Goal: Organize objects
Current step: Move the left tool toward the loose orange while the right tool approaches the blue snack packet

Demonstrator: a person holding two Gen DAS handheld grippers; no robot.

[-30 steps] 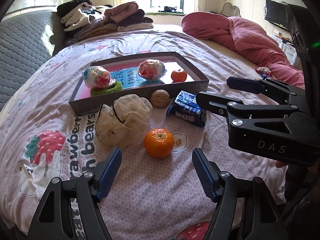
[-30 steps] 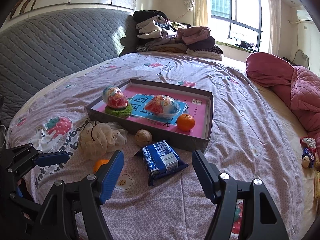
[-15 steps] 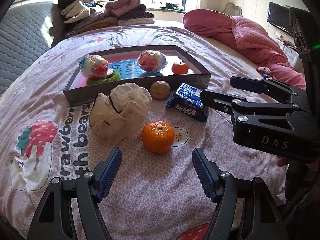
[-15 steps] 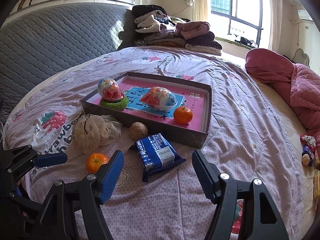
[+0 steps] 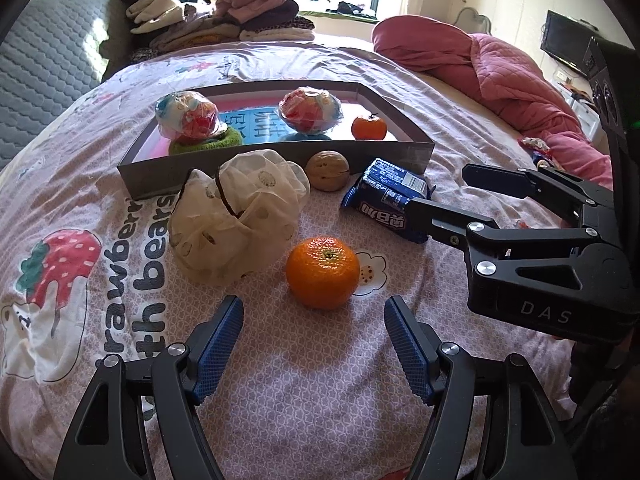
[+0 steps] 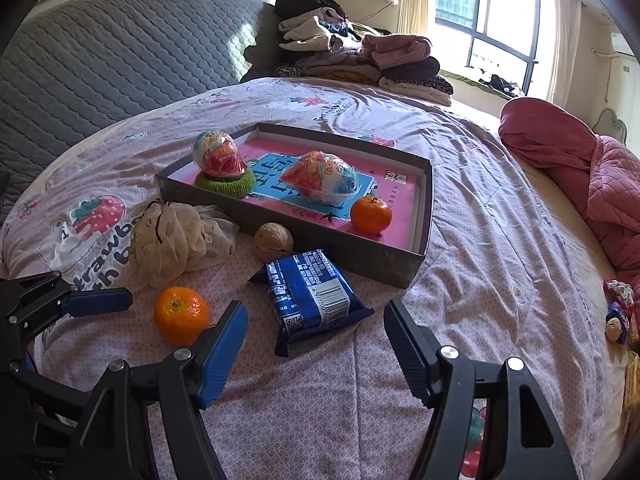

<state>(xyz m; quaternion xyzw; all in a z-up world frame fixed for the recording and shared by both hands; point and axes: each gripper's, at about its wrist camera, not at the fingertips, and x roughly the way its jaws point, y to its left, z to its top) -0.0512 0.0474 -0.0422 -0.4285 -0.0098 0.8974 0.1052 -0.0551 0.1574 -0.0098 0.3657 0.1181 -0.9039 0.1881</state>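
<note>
On a bed spread with a lilac patterned sheet [image 5: 304, 392] printed with strawberries and bears, two hand-held grippers hover over a scatter of small things. The left gripper [image 5: 314, 344], its ribbed blue pads [image 5: 218, 350] spread wide and empty, points down at a dimpled, glossy mandarin [image 5: 322, 273] lying just beyond its fingertips. The right gripper [image 6: 316, 342], jaws likewise apart and holding nothing, is aimed at a crinkled blue foil snack packet [image 6: 310, 294] lying flat on the sheet in front of its tips. Beside the fruit sits a puffy cream mesh scrunchie [image 5: 240, 216] with dots; a wrinkled round walnut [image 5: 327, 170] rests near the front wall of a shallow grey cardboard box lid [image 5: 160, 178]. Inside the lid, on its pink and blue printed floor, stand two egg-shaped toys in shiny plastic wrap, the left one [image 5: 187, 117] perched on a fuzzy green knitted ring [image 5: 216, 145], the other [image 5: 311, 110] lying on its side, with a second, smaller mandarin [image 5: 369, 127] by the right wall. A quilted pink duvet [image 5: 500, 76] is bunched at the right, folded clothes [image 5: 216, 26] are stacked by the padded grey headboard [image 6: 100, 76].
</note>
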